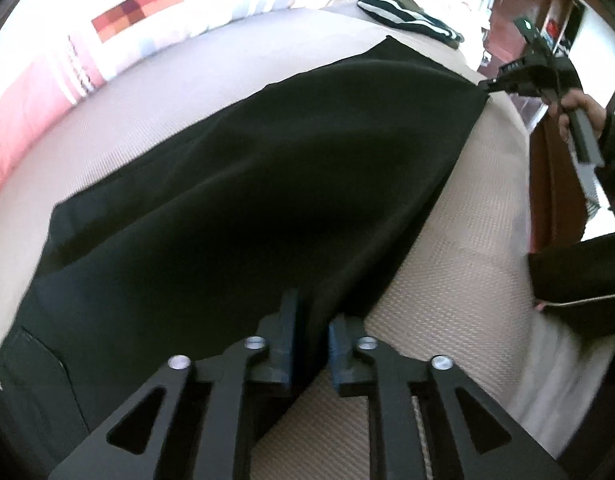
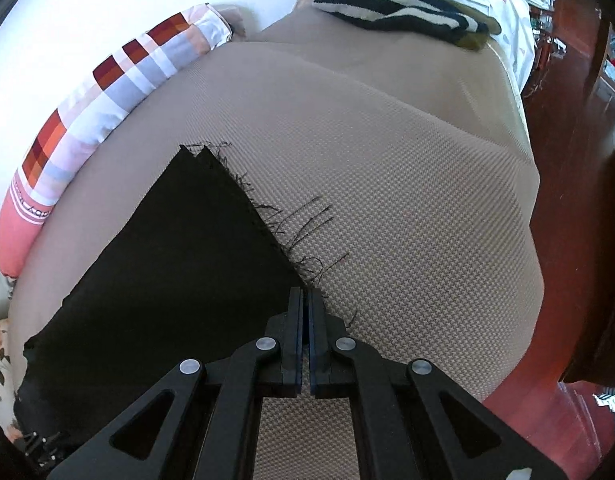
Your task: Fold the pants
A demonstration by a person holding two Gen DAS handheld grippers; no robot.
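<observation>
- Left wrist view: the black pants [image 1: 235,184] lie spread across the beige textured mattress [image 1: 459,264], running from the near left out to the far right
- The left gripper [image 1: 313,326] has its fingers a little apart with the near edge of the pants between them; whether the pads truly bite the cloth I cannot tell
- At the far right the right gripper [image 1: 492,85], held by a hand [image 1: 575,110], pinches the far corner of the pants
- A striped folded garment [image 1: 411,14] rests further back, and a checked pillow [image 1: 155,28] lies along the far left
- Right wrist view: the right gripper [image 2: 306,300] is pressed together on the frayed corner of the pants [image 2: 167,264], loose threads [image 2: 303,232] splaying over the mattress [image 2: 387,168]
- The striped garment [image 2: 399,12] lies at the far end and the pillow [image 2: 119,92] to the left
</observation>
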